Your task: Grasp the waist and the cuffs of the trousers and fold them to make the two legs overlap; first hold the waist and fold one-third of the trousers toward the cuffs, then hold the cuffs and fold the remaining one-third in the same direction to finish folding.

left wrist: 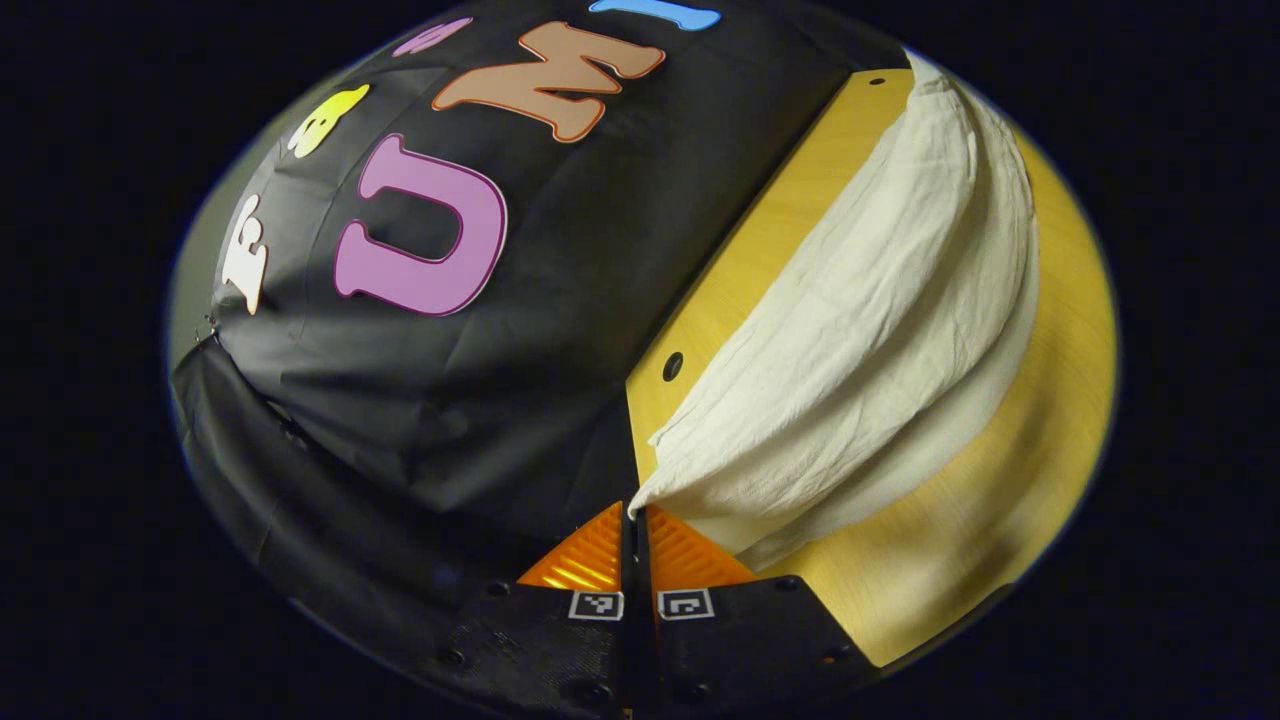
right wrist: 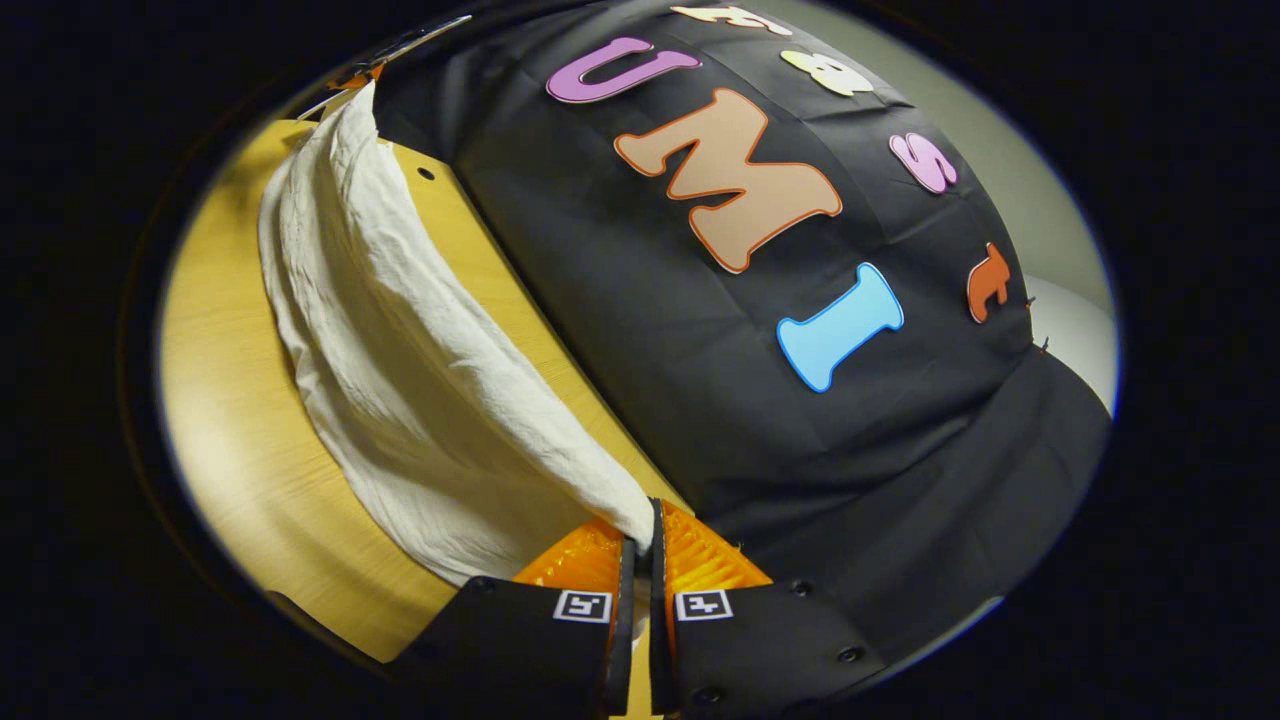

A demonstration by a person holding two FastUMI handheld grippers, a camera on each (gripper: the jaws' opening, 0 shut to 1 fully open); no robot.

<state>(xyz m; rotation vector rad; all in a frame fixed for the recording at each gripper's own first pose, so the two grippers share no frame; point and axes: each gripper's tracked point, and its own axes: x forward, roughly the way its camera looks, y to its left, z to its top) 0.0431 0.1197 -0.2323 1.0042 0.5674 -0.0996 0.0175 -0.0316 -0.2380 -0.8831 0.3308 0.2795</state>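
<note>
In the left gripper view the left gripper [left wrist: 636,512] has its jaws pressed together on a corner of the trousers [left wrist: 860,330] at bottom centre; in the right gripper view the right gripper [right wrist: 640,540] likewise pinches a corner of the cloth between closed jaws. From each pinch the pale trousers rise off the counter [left wrist: 1000,500] and sweep in a sagging band toward the upper right of the left view and the upper left of the right view, with a lower layer lying on the wood. I cannot tell which end is waist or cuff. The risk, as I judge it: thin corner grips may slip, or uneven tension between the hands could skew the fold so the legs fail to overlap.
</note>
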